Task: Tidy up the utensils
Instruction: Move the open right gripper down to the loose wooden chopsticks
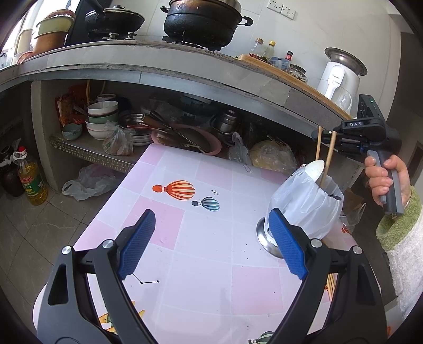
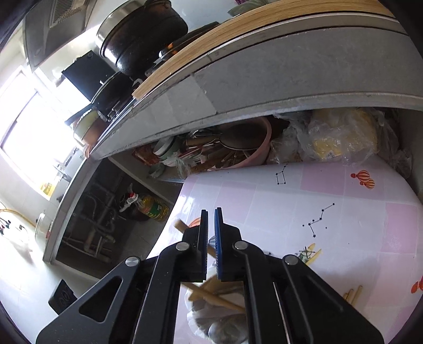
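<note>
My right gripper (image 1: 323,133) is pinched nearly closed on a pair of wooden chopsticks (image 1: 327,156), held near their top ends, lower ends down inside the bag-lined metal cup (image 1: 304,209) beside a white spoon (image 1: 316,169) already standing there. My left gripper (image 1: 211,243) hangs wide and empty over the table (image 1: 211,277), its right pad just in front of the cup's base. Risks as I judge them: the two sticks sit splayed, not parallel (the grip may hold one more firmly than the other), so one could slip or swing out on release; the loose plastic liner could snag the tips and keep them from seating; the cup looks top-heavy with the bag and spoon, and a sideways push from the sticks or a nudge from my left pad could tip it toward the table edge. More chopsticks (image 2: 353,293) lie on the table near the edge at my right, easy to knock off. Surface: glossy pink-and-white check cover with balloon and constellation prints, a few dark crumbs, likely slick. Room: concrete counter (image 1: 164,66) above with blackened pots (image 1: 203,21) on a stove, a kettle, bottles; shelf below crammed with bowls (image 1: 101,116), bags; oil jug (image 1: 31,182) on the tiled floor.
</note>
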`<action>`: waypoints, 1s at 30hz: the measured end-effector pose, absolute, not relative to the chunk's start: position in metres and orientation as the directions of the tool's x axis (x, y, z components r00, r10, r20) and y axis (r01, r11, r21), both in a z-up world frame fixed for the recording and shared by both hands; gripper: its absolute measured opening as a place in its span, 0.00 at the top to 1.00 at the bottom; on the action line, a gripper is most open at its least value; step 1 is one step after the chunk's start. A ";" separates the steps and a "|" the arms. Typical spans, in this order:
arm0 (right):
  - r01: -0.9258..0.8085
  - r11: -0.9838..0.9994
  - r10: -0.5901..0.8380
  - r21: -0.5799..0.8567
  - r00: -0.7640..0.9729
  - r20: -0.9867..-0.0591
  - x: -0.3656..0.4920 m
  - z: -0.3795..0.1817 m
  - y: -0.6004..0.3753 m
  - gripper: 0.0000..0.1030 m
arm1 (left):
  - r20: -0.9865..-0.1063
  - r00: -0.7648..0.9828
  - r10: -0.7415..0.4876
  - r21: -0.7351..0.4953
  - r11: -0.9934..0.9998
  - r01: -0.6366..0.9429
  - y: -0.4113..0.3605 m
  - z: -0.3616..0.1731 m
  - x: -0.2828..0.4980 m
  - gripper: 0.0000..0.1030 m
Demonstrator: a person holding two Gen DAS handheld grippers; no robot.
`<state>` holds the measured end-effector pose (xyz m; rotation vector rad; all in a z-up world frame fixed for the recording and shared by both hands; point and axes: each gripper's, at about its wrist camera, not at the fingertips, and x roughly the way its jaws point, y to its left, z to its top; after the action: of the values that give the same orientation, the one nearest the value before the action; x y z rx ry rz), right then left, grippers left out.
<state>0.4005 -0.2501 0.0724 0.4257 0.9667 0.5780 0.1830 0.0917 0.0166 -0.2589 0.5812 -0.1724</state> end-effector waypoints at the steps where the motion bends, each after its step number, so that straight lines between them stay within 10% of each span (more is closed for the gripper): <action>1: -0.273 0.770 0.634 0.577 0.430 -0.643 0.396 0.071 -0.249 0.95 | -0.518 0.823 -0.233 -0.289 0.953 0.088 0.092 0.017 0.183 0.19; 30: -0.138 0.926 0.351 0.351 0.657 -0.667 0.217 0.069 -0.354 0.86 | -0.531 0.764 -0.368 -0.250 0.929 0.274 0.036 0.011 0.158 0.19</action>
<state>0.2167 -0.3536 0.0688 0.2809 0.8093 0.2809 0.1583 0.0359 0.0109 -0.1618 0.6091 -0.3503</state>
